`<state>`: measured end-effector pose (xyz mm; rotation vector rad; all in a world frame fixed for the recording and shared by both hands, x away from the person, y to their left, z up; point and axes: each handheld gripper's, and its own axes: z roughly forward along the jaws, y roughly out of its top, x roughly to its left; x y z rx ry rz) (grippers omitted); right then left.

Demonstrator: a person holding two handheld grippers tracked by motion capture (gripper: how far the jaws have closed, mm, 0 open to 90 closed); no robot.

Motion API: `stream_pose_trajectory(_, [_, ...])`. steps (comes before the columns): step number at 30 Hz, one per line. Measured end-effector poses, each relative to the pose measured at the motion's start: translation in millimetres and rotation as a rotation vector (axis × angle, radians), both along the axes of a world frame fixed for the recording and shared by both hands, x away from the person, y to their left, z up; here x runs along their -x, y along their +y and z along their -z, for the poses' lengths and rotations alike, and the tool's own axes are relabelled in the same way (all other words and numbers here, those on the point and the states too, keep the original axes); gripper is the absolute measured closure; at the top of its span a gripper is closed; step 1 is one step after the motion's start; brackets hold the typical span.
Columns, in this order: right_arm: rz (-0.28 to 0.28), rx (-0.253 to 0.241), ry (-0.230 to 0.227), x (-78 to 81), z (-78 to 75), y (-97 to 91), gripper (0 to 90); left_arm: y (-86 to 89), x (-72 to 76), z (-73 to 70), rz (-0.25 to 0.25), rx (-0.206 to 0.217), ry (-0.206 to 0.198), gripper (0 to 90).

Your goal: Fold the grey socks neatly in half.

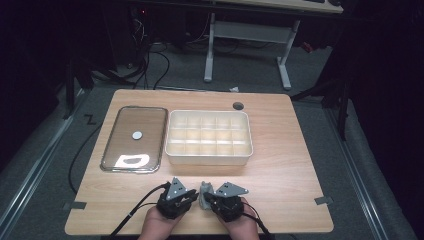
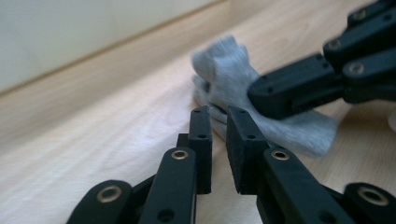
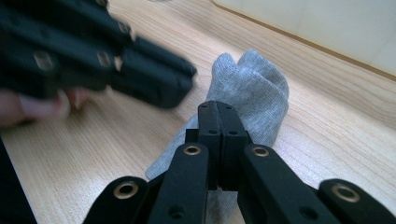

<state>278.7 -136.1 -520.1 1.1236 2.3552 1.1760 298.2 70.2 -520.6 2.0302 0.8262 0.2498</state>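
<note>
— Grey knit, folded on itself: a small sock (image 3: 254, 88) lies on the pale wooden table (image 1: 280, 165) at the near edge, between the two hand-held tools, with the white compartment box (image 1: 208, 137) and the clear lid (image 1: 134, 139) farther back.

— Who has hold of it?

— The right gripper (image 3: 218, 109). Its jaws are pressed together on a fold of the fabric, as its own view shows. The left gripper (image 2: 218, 119) has a narrow gap between its jaws with nothing in it; its tips stand just beside the sock's edge.

— What could go wrong from here?

— The pinch looks shallow, on one layer only. If the right hand lifts or pulls, the sock may unfold and dangle, or slip free. The left jaws, so nearly together, may also push the cloth away rather than take it, bunching it against the other tool.

— And the sock itself?

— Soft, ribbed, heather grey, with its rounded end puckered into two lobes, limp against the wood. It will sag wherever it is not supported.
</note>
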Motion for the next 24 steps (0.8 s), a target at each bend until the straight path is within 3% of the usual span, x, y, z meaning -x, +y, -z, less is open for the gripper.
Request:
stream_pose_trajectory(5, [-0.003, -0.011, -0.007, 0.0, 2.0, -1.5, 90.0, 2.6, -3.7, -15.3, -0.004, 0.034, -0.027, 83.8])
stream_pose_trajectory(12, [-0.006, -0.024, -0.003, -0.3, 3.0, -2.8, 90.0, -20.6, -7.2, -34.6, 0.056, 0.062, -0.058, 87.0])
stream_pose_trajectory(14, [-0.007, -0.022, -0.004, -0.4, 3.0, -2.5, 90.0, -27.3, -10.9, -32.6, 0.078, 0.095, -0.030, 86.9])
stream_pose_trajectory(18, [-0.016, -0.026, -0.006, -0.9, 3.4, -3.4, 90.0, -35.8, -16.9, -25.4, 0.094, 0.078, 0.008, 87.0])
stream_pose_trajectory(20, [-0.024, -0.030, -0.004, -1.3, 3.5, -4.5, 90.0, -35.8, -21.9, -19.7, 0.084, 0.057, 0.005, 87.3])
stream_pose_trajectory(22, [-0.029, -0.034, -0.003, -1.6, 3.6, -5.7, 90.0, -33.8, -28.8, -9.2, 0.062, 0.025, 0.028, 88.6])
stream_pose_trajectory(24, [-0.029, -0.041, -0.002, -1.5, 4.1, -6.5, 90.0, -30.9, -31.2, -1.2, 0.060, 0.034, 0.024, 90.0])
